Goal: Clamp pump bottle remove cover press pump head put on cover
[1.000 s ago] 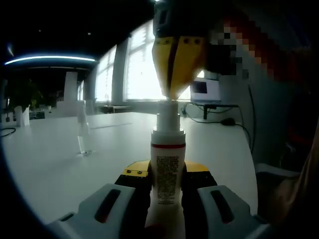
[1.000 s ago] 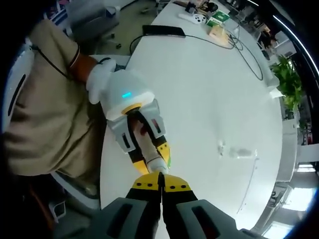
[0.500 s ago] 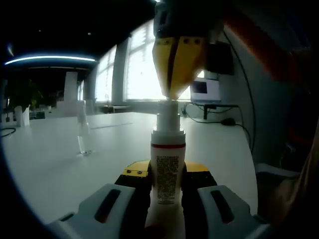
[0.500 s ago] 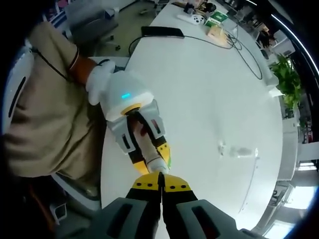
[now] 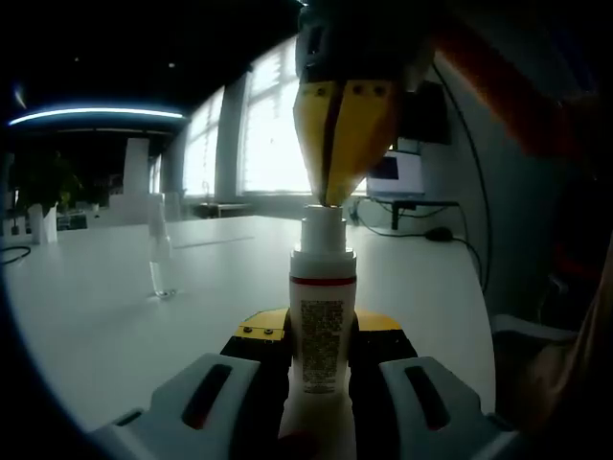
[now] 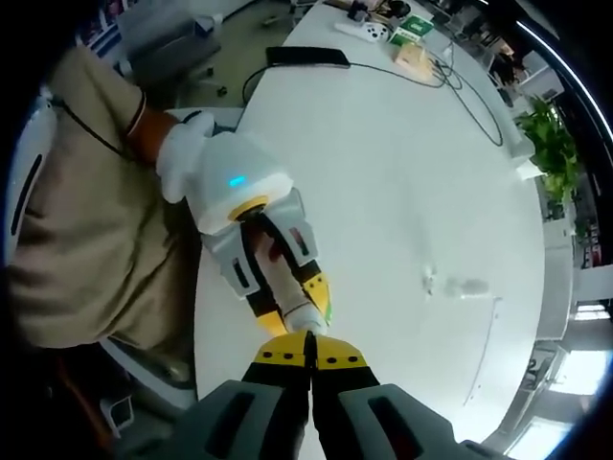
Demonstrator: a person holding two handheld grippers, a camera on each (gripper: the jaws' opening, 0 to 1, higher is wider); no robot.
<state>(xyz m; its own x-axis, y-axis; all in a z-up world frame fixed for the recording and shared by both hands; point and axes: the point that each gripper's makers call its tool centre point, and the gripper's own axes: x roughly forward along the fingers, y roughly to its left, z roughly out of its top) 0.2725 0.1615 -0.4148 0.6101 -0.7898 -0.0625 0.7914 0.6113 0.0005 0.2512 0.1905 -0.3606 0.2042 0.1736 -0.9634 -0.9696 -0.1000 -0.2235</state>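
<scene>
Left gripper (image 5: 324, 379) jaws closed on the pump bottle (image 5: 323, 321), upright above the desk (image 5: 115, 307) near its edge. Right gripper (image 5: 343, 144) jaws pressed together, tips on the pump head (image 5: 324, 226). Farther off, clear cover (image 5: 161, 259) stands on desk.

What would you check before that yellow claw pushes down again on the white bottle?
1. White pump bottle with red band held between the left gripper jaws: ok.
2. Bottle upright: ok.
3. Right gripper shut, yellow tips on the white pump head: ok.
4. Tips centred over the head: ok in the left gripper view.
5. Clear plastic cover standing apart on the white table, within sight: ok.
6. Liquid coming out of the nozzle: cannot tell.
</scene>
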